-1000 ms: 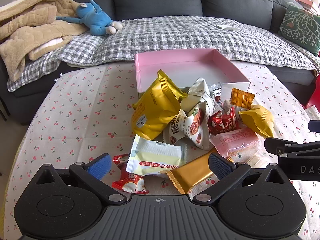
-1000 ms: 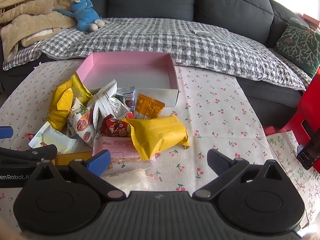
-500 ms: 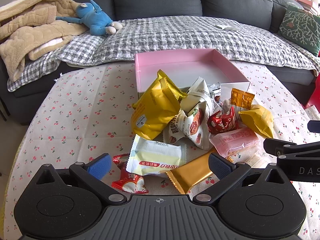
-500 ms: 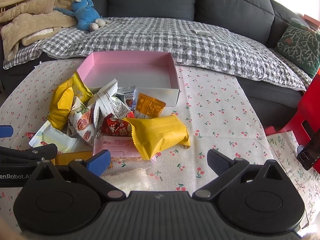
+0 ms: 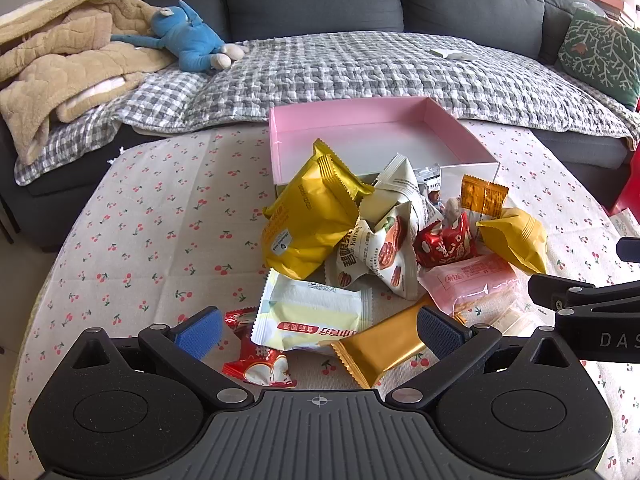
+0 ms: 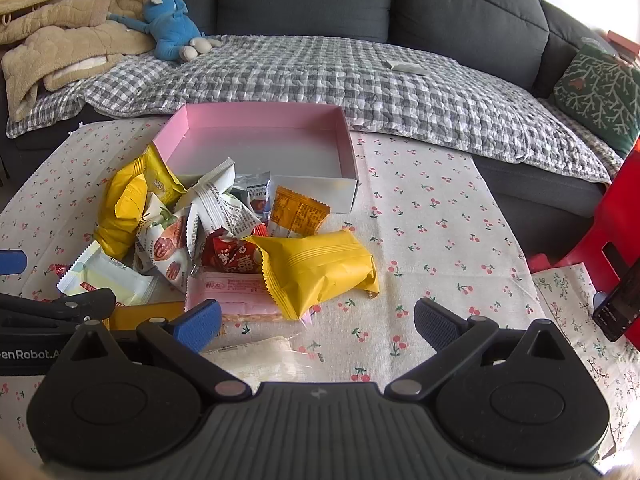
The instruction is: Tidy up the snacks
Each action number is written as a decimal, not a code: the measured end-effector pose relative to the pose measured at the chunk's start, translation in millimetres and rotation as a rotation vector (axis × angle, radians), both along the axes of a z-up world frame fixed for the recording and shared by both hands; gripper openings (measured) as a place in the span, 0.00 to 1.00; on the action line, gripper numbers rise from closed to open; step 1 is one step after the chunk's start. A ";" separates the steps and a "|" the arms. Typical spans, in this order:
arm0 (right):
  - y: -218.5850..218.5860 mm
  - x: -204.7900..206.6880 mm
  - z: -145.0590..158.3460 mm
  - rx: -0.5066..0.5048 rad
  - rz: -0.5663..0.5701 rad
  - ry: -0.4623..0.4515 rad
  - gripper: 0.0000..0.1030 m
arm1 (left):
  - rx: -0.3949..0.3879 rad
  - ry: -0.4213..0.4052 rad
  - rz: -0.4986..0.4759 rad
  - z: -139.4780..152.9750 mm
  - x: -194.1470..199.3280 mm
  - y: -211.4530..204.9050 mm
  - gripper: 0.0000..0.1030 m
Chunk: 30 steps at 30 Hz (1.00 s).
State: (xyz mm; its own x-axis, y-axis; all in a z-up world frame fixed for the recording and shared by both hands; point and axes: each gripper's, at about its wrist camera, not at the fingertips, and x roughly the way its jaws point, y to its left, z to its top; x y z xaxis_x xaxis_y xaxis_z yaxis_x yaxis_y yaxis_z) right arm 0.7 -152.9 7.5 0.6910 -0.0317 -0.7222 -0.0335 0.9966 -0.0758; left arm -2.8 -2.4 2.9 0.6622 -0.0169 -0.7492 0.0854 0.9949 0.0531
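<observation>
A heap of snack packets lies on the cherry-print tablecloth in front of an empty pink box. In the left wrist view my left gripper stands open above a pale yellow-white packet, a gold bar wrapper and a small red candy. A large yellow bag leans at the heap's left. My right gripper is open, low over the cloth just right of a yellow bag and a pink packet. Neither gripper holds anything.
A grey sofa with a checked quilt runs behind the table, carrying a blue plush toy and a beige blanket. A red stool and a dark phone sit at the right. The table edge curves at left.
</observation>
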 end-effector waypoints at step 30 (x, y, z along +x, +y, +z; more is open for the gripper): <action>-35.0 30.1 22.2 0.135 -0.001 0.101 1.00 | -0.009 0.026 -0.127 12.1 35.6 15.0 1.00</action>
State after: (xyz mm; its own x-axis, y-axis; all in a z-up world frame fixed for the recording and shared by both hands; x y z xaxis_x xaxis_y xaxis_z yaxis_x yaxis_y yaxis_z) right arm 30.8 -187.9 29.7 0.6147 0.0703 -0.7856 -0.0336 0.9974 0.0630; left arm 32.9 12.6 15.0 0.6349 -0.1063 -0.7653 0.2118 0.9765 0.0400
